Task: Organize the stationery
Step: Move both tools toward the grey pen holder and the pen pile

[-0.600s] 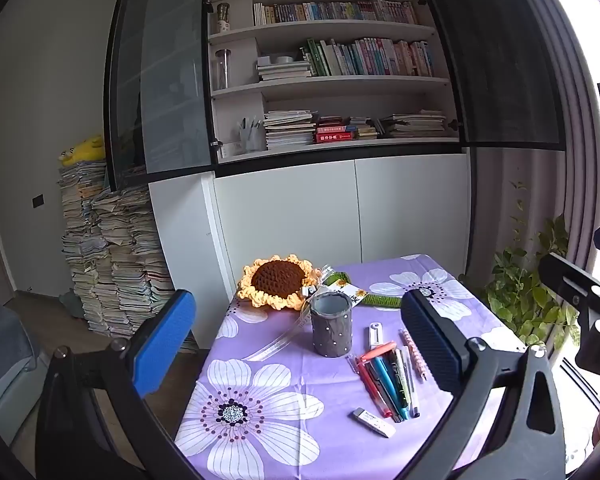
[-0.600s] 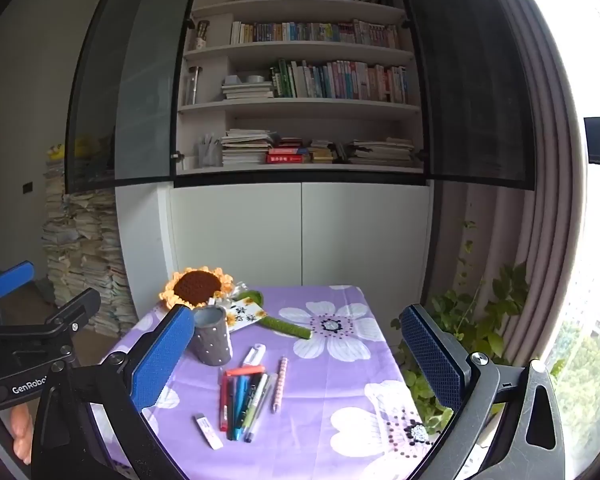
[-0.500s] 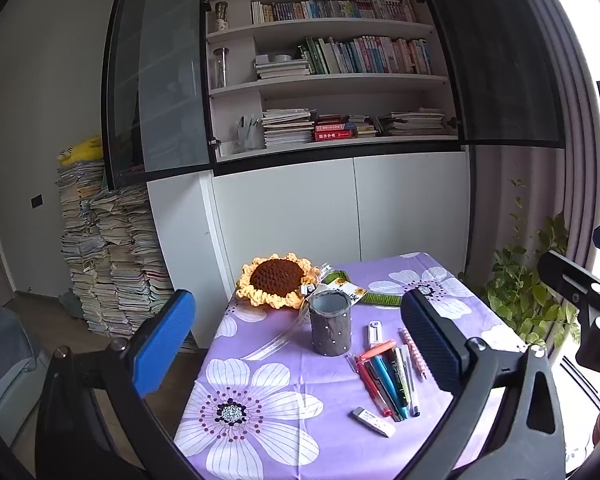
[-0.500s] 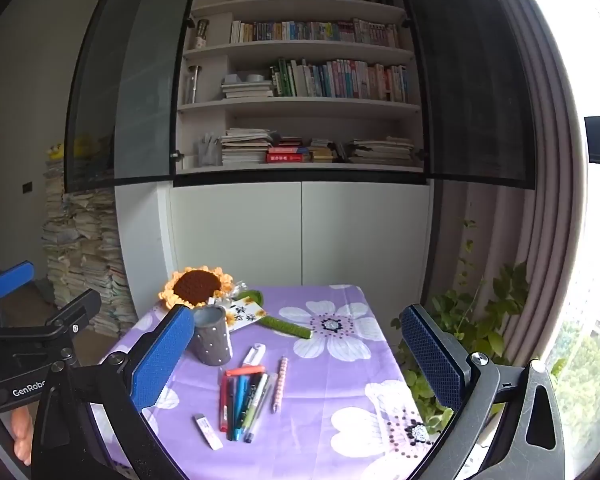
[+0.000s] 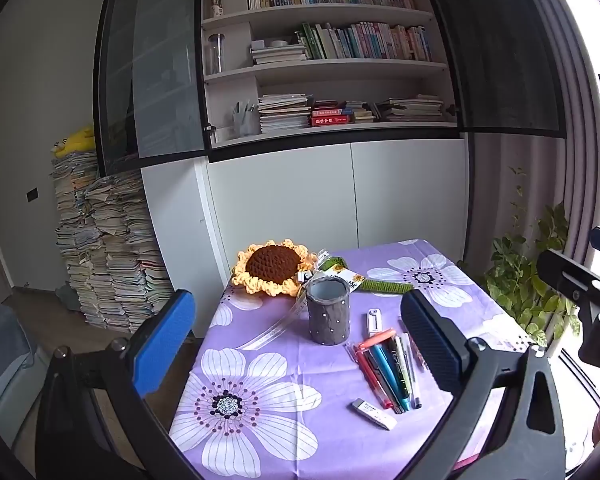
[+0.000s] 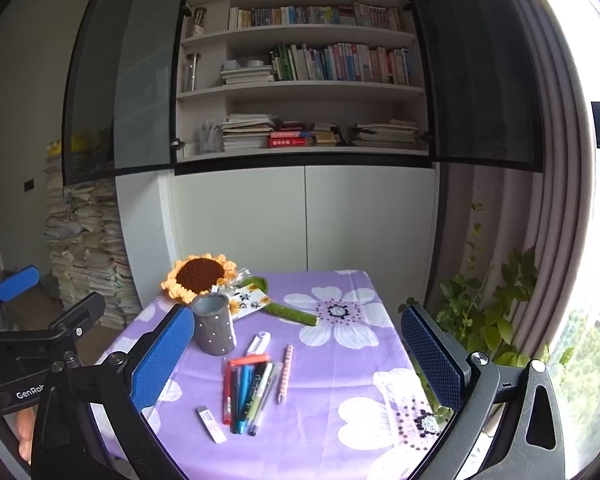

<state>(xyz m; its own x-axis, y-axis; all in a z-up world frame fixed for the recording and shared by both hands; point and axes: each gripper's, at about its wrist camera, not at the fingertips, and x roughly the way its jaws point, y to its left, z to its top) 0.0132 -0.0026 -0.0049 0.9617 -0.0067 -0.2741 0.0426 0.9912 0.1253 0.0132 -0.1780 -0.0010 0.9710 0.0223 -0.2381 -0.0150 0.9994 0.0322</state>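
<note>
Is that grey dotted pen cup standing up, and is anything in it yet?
The grey dotted pen cup stands upright and looks empty: its pale inside shows, and the pens lie on the purple flowered tablecloth beside it.

Daylight floods in from the window (image 6: 588, 340) at right — blown out there, dim at left, fisheye edges bending, focus sharp.

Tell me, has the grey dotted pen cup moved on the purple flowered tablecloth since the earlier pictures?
No. The grey dotted pen cup stands where it did, just in front of the crocheted sunflower and left of the row of pens.
</note>
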